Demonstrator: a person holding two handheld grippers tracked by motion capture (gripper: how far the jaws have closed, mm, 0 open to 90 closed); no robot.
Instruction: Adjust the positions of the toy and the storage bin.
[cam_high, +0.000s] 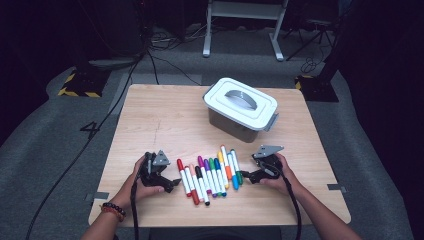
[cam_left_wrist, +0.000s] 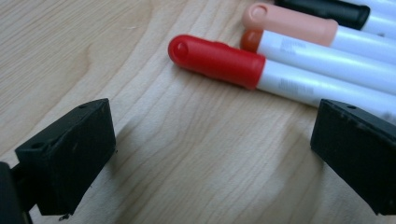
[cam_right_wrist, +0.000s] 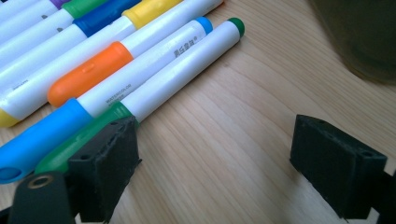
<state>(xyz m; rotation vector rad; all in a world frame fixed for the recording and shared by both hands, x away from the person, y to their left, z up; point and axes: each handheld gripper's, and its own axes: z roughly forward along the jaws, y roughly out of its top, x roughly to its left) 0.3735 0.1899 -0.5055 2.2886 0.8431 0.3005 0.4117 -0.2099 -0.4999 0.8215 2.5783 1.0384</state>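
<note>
Row of markers (cam_high: 210, 175) lies mid-table (cam_high: 165, 120), long axes running roughly 12-to-6 between both grippers. Right gripper (cam_high: 248, 176), fingers apart and empty, sits just beside the green marker (cam_right_wrist: 177, 79) at its 9 o'clock. Left gripper (cam_high: 172, 183), fingers apart, has the red marker (cam_left_wrist: 217, 60) at about 1 o'clock.

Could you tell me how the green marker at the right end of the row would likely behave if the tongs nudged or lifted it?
The green marker looks round and smooth, so it would probably roll on the flat table. Its plastic barrel looks stiff and likely light. Its glossy surface may slip in the right tongs, which stand open beside it.
</note>
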